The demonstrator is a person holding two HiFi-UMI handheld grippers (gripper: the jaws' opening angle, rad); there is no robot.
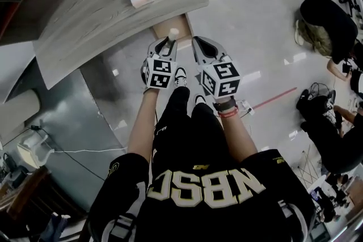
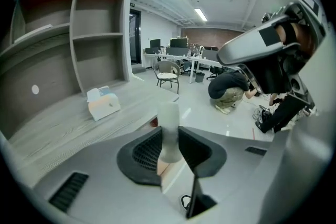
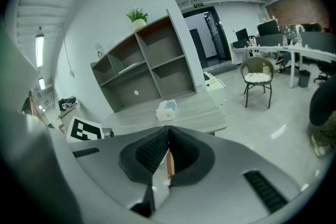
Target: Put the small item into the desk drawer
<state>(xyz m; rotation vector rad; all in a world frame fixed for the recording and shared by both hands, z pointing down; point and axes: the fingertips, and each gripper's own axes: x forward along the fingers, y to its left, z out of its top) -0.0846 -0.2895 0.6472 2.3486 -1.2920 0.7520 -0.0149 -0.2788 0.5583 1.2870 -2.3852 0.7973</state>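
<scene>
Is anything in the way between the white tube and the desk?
Nothing I can see. The left gripper holds the tube close to the desk edge. The tissue box sits farther back on the desktop, out of the way.

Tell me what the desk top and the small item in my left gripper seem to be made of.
The desk top looks like wood-effect laminate or veneer, matte grey with long grain streaks. The small item is probably frosted plastic: a pale, translucent cylinder with a dull surface, though it could be rubbery.
</scene>
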